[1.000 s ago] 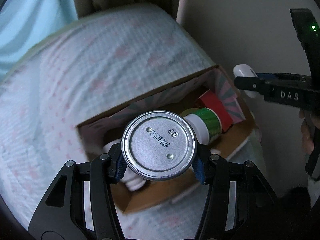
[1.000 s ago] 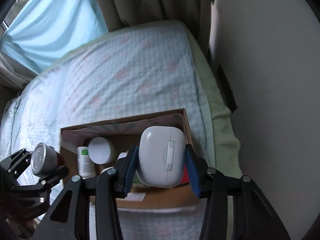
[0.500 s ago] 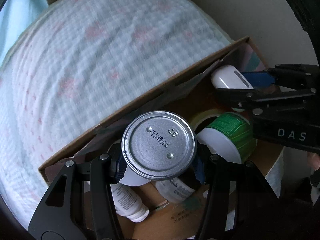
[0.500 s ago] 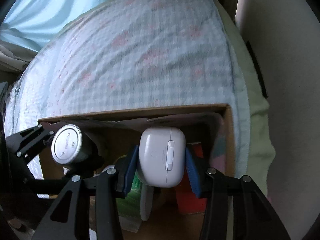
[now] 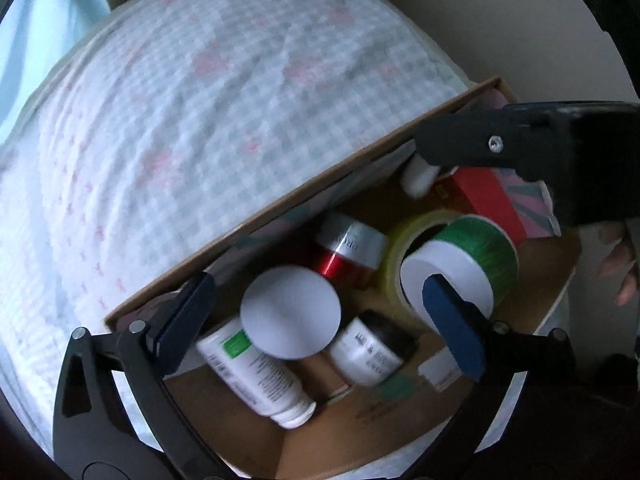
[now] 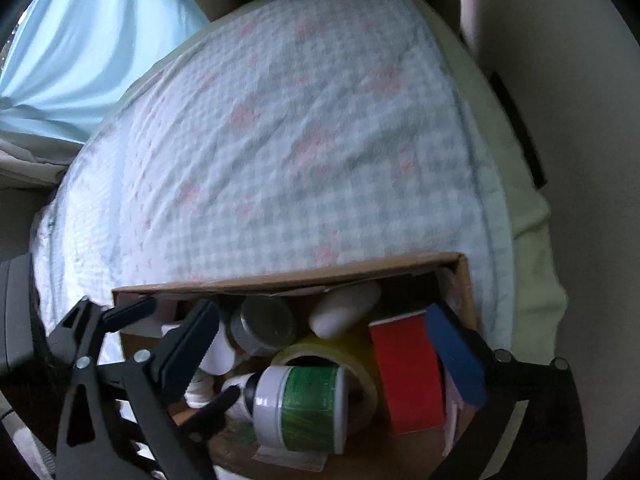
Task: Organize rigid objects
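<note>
My cardboard box (image 6: 288,280) is matt brown paperboard. The bed cover (image 5: 224,92) is puckered checked cloth. The can (image 6: 262,322) shows dull grey metal. The earbud case (image 6: 344,314) is smooth white plastic. The tape roll (image 5: 404,240) is glossy yellowish film. The red carton (image 6: 404,376) looks smooth and matt.

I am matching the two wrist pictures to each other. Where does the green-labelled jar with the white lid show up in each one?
Left wrist view: the green-labelled jar lies right of centre, its white lid facing the camera, partly behind the left gripper's blue pad.
Right wrist view: the jar sits low at centre, on its side.
Shared landmark: the yellowish tape roll beside it, inside the cardboard box.
</note>
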A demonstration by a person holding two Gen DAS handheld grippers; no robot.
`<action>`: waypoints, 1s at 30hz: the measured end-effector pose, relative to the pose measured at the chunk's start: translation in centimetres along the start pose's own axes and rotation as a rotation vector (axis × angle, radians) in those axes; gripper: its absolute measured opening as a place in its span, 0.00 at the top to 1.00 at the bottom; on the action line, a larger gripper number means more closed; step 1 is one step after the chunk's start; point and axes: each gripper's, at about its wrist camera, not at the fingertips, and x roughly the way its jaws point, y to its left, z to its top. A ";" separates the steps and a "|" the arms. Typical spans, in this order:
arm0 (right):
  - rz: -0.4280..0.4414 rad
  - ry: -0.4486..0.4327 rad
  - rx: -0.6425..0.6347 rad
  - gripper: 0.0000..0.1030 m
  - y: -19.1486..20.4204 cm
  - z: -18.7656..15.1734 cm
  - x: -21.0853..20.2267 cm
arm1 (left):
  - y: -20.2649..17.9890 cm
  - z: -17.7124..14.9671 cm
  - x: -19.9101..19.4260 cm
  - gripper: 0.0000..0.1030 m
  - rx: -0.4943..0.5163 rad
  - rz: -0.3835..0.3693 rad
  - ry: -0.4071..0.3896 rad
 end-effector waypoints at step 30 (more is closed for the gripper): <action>-0.120 -0.316 -0.171 0.00 17.1 -11.3 -20.2 | 8.3 -15.7 -26.6 0.00 -0.182 0.064 -0.360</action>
